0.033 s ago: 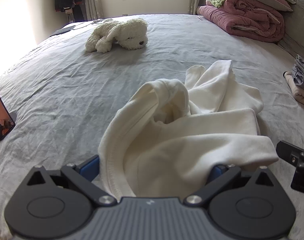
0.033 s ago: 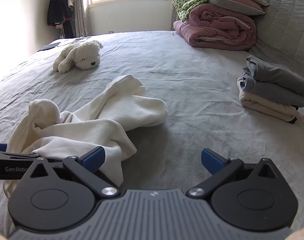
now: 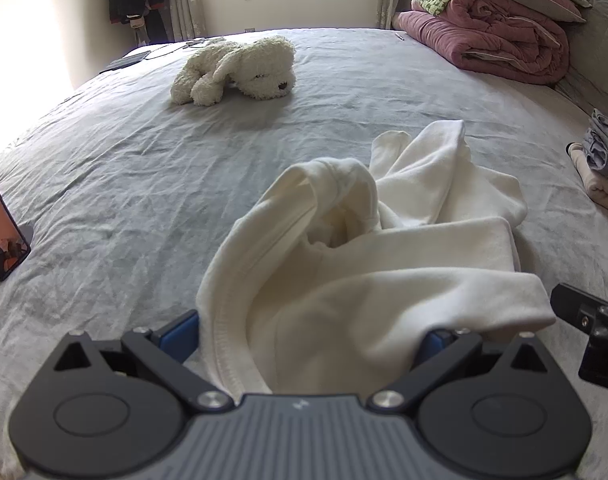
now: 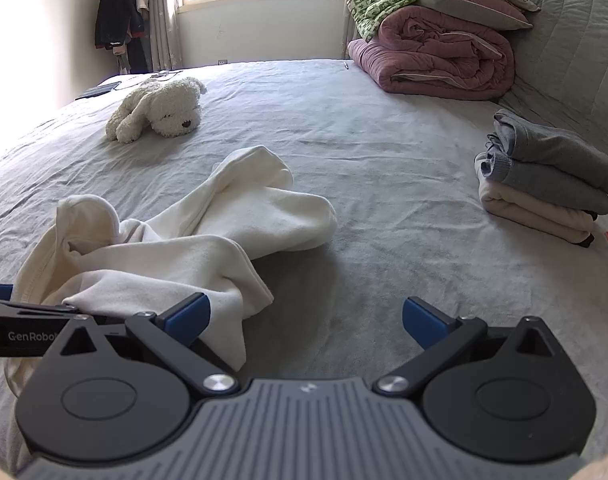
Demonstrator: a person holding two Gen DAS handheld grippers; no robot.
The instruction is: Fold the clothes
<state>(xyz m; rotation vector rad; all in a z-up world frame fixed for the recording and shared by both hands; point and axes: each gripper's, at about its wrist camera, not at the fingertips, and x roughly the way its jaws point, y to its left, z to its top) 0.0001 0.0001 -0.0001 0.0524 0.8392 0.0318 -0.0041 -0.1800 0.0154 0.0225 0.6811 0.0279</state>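
Folding has barely begun on the cream garment (image 4: 172, 240), which lies crumpled on the bed (image 4: 384, 160) left of the folded stack (image 4: 544, 184). Left gripper (image 3: 316, 332) straddles its hem, jaws wide; right gripper (image 4: 304, 316), beside it, is wide and empty.

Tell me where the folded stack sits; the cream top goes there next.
The folded stack lies at the bed's right edge in the right wrist view, below the maroon comforter.

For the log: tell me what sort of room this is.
Most likely a home bedroom. The work surface is a large bed with a grey sheet, rolled quilts and a pillow are stacked at its head, and a plush dog lies on it. A coat hangs beside the window.
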